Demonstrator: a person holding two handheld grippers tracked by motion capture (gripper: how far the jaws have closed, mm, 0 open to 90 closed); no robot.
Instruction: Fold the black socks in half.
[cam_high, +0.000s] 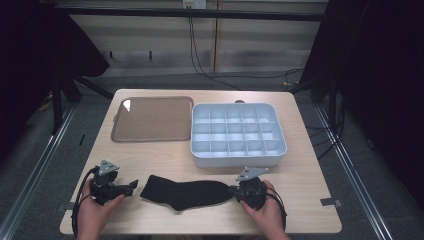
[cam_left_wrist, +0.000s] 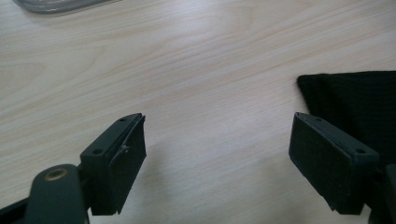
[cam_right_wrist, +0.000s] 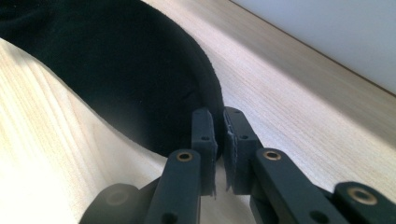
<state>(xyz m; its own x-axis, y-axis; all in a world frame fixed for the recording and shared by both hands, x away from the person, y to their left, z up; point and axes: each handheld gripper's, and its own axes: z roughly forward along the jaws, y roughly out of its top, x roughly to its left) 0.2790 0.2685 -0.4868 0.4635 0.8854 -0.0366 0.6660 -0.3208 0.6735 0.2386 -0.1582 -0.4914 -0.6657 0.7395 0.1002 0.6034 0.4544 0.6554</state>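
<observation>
Hands enter from the bottom edge of the high view, each holding a black two-jaw gripper over a pale wooden table (cam_high: 165, 155). We see a flat black knitted sock (cam_high: 184, 192) lying in the lower middle of that view, stretched left to right between the two grippers.

Our right gripper (cam_right_wrist: 219, 140) is clenched on the sock's right-hand edge; in the right gripper view the jaws stand almost together with the thick dark rim pinched between them. Our left gripper (cam_left_wrist: 217, 154) is released, jaws spread wide over bare wood, and the sock's other end (cam_left_wrist: 355, 102) lies just beside its right jaw at the right edge of the left gripper view, not yet between the pads.

To do this step well, we judge the left gripper should slide sideways until the cloth edge sits squarely between both pads, staying low to the table, and close only then, while the right grasp holds firm so the sock stays flat.

The sock looks soft, matte and limp, with a slight bend near its middle.

Behind it, in the upper middle of the high view, sit a white plastic divided organiser box (cam_high: 238, 158) and, to its left, a brownish clear lid (cam_high: 152, 119).
</observation>
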